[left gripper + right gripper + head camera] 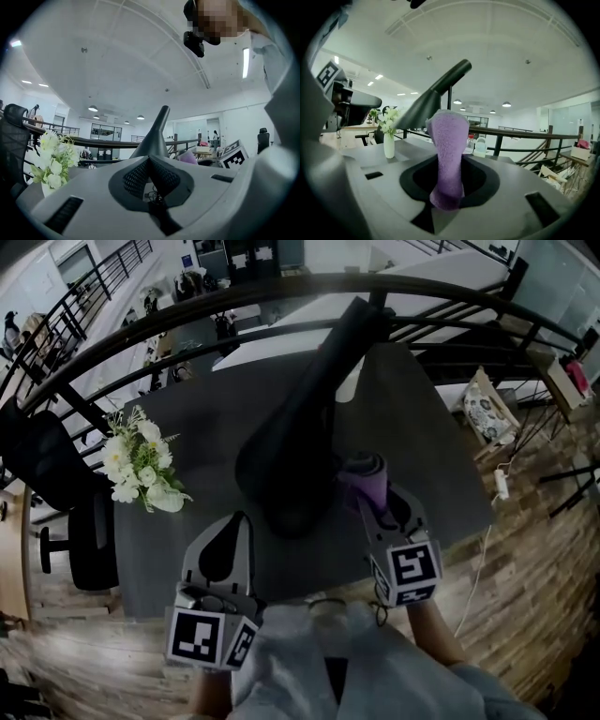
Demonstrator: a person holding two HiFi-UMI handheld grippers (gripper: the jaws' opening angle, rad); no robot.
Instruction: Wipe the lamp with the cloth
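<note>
Grey sleeve (pixel 309 652) fills the bottom of the head view, with both claws reaching forward from it over a dark desk (pixel 431 437).

Right claw (pixel 378 495) is clamped on a purple cloth (pixel 449 154). The cloth stands up out of its jaws as a rolled tuft. Left claw (pixel 232 521) has its jaws closed together, with nothing between them.

Directly ahead of both claws, and between them, stands the black lamp (pixel 291 446). Its wide rounded base sits just beyond the claw tips, and its arm leans up and away. The cloth lies just beside the base, on the right claw's left. Whether they are touching cannot be told.

Possible trouble:
- The lamp looks tall and leaning. A firm push from the right claw could slide or tip it, since the left claw is not bracing it.
- Only the lower end of the cloth is pinched. Dragging it hard over the lamp could pull it out of the jaws.
- The cloth presents a small tuft, so a wipe may touch only a narrow strip.

Other things around:
- A vase of flowers (pixel 141 465) stands ahead and to the left of the left claw, near the lamp. A shoved lamp or a wide swing could knock it over.
- A dark curved railing (pixel 281 296) runs beyond the far edge of the desk.
- A black office chair (pixel 66 484) sits far to the left of the left claw.
- A white power strip (pixel 500 484) lies on the wooden floor (pixel 534 559), well to the right of the right claw.

Nothing stands between the cloth and the lamp.
</note>
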